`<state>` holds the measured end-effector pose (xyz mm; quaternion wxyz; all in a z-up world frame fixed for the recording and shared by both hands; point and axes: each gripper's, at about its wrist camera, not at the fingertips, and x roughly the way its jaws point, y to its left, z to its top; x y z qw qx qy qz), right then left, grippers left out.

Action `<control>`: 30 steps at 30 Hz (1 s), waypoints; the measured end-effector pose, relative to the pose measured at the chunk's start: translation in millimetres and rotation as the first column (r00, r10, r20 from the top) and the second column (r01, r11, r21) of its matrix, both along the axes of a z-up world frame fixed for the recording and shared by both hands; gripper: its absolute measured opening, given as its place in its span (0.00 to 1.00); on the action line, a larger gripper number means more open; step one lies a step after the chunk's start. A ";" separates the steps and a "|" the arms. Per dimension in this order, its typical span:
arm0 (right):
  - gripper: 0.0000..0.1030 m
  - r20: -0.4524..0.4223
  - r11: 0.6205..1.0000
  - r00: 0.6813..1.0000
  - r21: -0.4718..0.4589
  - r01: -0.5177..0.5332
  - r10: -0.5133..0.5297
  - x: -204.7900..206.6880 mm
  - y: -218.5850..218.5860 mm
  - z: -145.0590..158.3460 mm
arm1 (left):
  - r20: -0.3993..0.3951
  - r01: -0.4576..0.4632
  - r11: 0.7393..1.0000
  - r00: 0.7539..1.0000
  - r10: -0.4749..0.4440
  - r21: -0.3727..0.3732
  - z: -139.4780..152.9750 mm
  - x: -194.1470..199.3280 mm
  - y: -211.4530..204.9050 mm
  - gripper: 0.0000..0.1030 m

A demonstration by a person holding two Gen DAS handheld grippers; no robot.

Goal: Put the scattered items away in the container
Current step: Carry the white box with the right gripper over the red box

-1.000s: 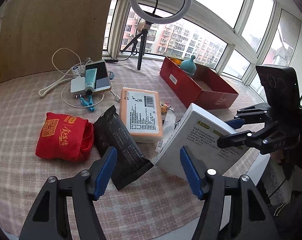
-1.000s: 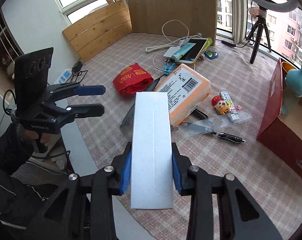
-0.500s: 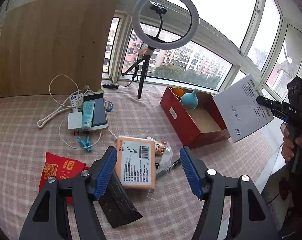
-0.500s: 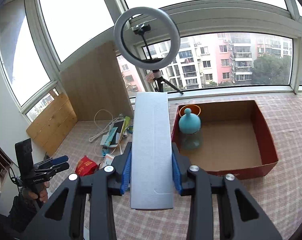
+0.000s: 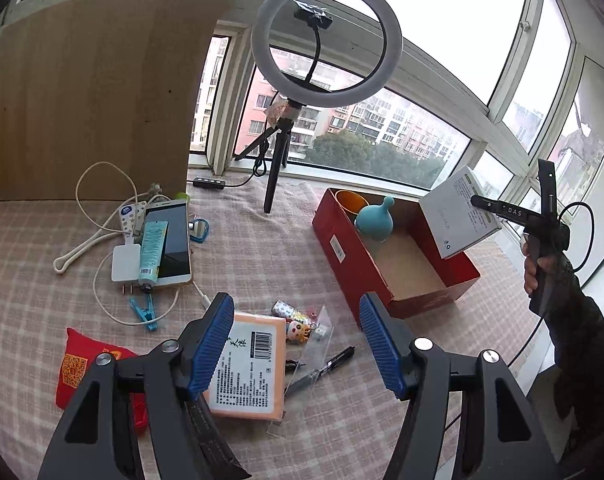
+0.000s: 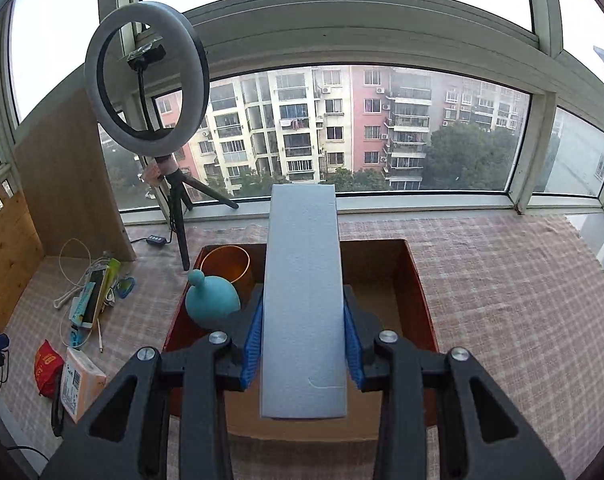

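My right gripper [image 6: 302, 344] is shut on a white box [image 6: 304, 300] and holds it over the red open container [image 6: 418, 280]. The left wrist view shows the white box [image 5: 458, 212] above the container's right rim [image 5: 462, 264]. A teal bottle [image 5: 374, 220] and an orange cup [image 5: 350, 200] stand in the container's far corner. My left gripper [image 5: 297, 344] is open and empty above an orange packet [image 5: 249, 364], a pen [image 5: 326, 368] and small toys [image 5: 297, 320]. A red pouch [image 5: 85, 368] lies at the left.
A phone [image 5: 169, 240], a toothpaste tube [image 5: 151, 248], a charger with white cables [image 5: 123, 260] and a blue clip [image 5: 143, 310] lie at the back left. A ring light on a tripod [image 5: 277, 168] stands by the window. A wooden board [image 5: 93, 92] leans at the back.
My right gripper has lifted the white box off the table and carried it right to above the red container. My left gripper has pulled back and tilted up, still open.
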<state>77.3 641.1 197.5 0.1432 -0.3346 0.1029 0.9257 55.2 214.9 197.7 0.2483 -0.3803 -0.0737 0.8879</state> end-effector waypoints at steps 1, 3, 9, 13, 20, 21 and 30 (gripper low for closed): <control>0.33 0.010 1.000 1.000 -0.017 -0.005 0.005 -7.1 4.5 -7.3 | 0.008 0.005 1.000 1.000 -0.005 -0.003 -2.0 -2.8 5.0 0.60; 0.33 0.039 0.999 0.999 -0.034 -0.014 0.015 -16.5 10.8 -22.4 | 0.026 0.018 1.000 1.000 -0.018 -0.009 -6.1 -8.5 14.8 0.60; 0.33 0.130 0.998 0.991 0.055 -0.038 0.031 -38.6 25.1 -49.1 | 0.064 0.042 0.998 0.997 -0.039 -0.041 -19.4 -21.4 34.5 0.60; 0.33 0.160 0.999 0.987 0.038 -0.001 -0.005 -43.7 53.5 -62.0 | 0.086 0.042 0.998 0.995 -0.039 -0.036 -26.9 -27.9 39.3 0.60; 0.33 0.212 0.999 0.977 0.028 0.019 -0.024 -60.3 72.9 -77.7 | 0.114 0.058 0.997 0.992 -0.052 -0.044 -36.2 -33.2 45.7 0.60; 0.33 0.222 0.999 0.975 0.036 0.018 -0.025 -62.0 73.9 -78.7 | 0.114 0.056 0.997 0.992 -0.051 -0.046 -36.6 -33.3 44.9 0.60; 0.33 0.286 0.998 0.957 0.055 0.021 -0.036 -63.0 88.9 -79.8 | 0.143 0.039 0.998 0.989 -0.031 -0.049 -46.8 -34.7 35.7 0.60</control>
